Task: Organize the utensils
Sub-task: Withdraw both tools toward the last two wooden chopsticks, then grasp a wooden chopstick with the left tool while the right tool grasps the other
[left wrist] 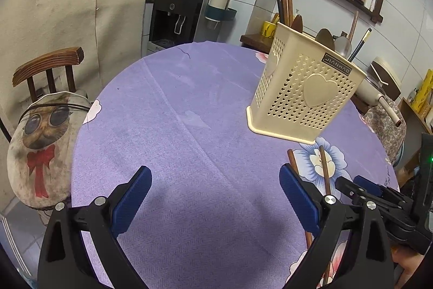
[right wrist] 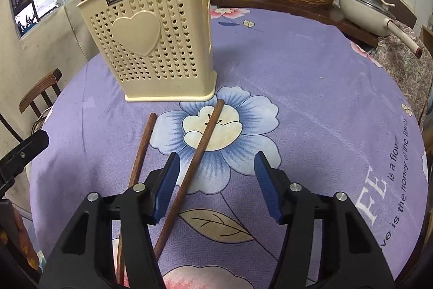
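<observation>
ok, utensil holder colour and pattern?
Cream plastic utensil holder, perforated with small heart-shaped holes, a raised plain heart on its front. Clearest in the right wrist view.

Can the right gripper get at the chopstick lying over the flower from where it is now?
Probably yes. The right gripper has its jaws open, and that chopstick already runs between them on the cloth, nearer the left jaw. Nothing covers it; the second chopstick lies outside the jaws.
</observation>
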